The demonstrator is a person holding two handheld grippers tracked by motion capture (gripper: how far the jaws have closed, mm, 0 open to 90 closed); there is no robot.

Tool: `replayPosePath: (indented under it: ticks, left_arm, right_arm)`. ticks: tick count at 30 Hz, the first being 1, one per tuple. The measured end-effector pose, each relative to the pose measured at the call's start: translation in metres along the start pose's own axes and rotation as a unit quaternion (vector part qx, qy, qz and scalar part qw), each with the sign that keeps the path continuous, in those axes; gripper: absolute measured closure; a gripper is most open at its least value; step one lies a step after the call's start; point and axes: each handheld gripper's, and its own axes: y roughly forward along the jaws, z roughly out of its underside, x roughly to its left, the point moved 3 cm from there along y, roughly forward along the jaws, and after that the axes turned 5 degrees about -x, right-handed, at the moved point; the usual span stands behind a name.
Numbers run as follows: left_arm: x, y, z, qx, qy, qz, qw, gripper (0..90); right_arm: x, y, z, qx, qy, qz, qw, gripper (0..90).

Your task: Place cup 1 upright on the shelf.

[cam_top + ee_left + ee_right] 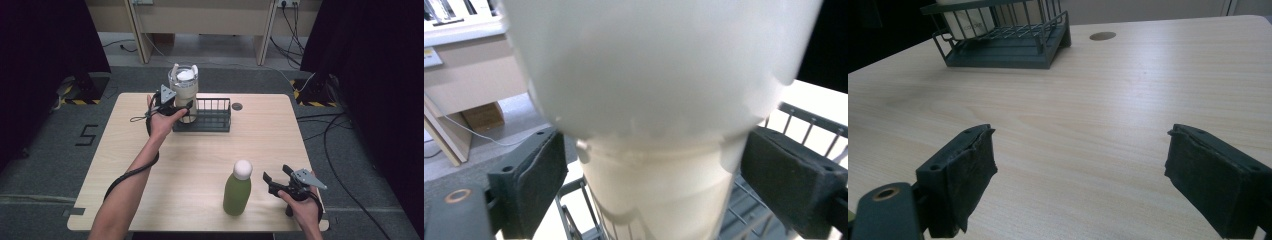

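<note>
The left gripper (181,111) has its two black jaws on either side of a cream tumbler (183,92) with a clear lid. In the left gripper view the black pads (536,185) sit very close to the tumbler's (659,195) narrow lower part, with a small gap showing on each side, so I cannot tell if they squeeze it. The tumbler stands upright at the left end of the dark wire rack (212,117), and the left hand (161,122) is just beside that same end. The right gripper (278,176) has its jaws wide apart with nothing between them; in the right gripper view bare wood shows between the pads (970,172). It is well apart from the rack (1003,42), near the front right corner of the wooden table (150,195). A green bottle (237,188) with a white round cap stands just beside the right gripper, also far from the rack.
</note>
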Motion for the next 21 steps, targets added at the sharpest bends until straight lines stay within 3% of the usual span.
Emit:
replayPosePath:
  ticks: [10,21]
  left_arm:
    - [0.002,-0.014,0.001,-0.005,-0.005,0.001,1.0000,14.2]
    - [0.003,-0.042,0.005,-0.011,-0.003,0.005,0.9999,14.2]
  right_arm:
    - [0.000,-0.001,-0.001,-0.002,-0.002,0.002,1.0000,12.5]
    - [0.004,-0.006,-0.004,-0.005,-0.010,-0.003,0.9999,12.5]
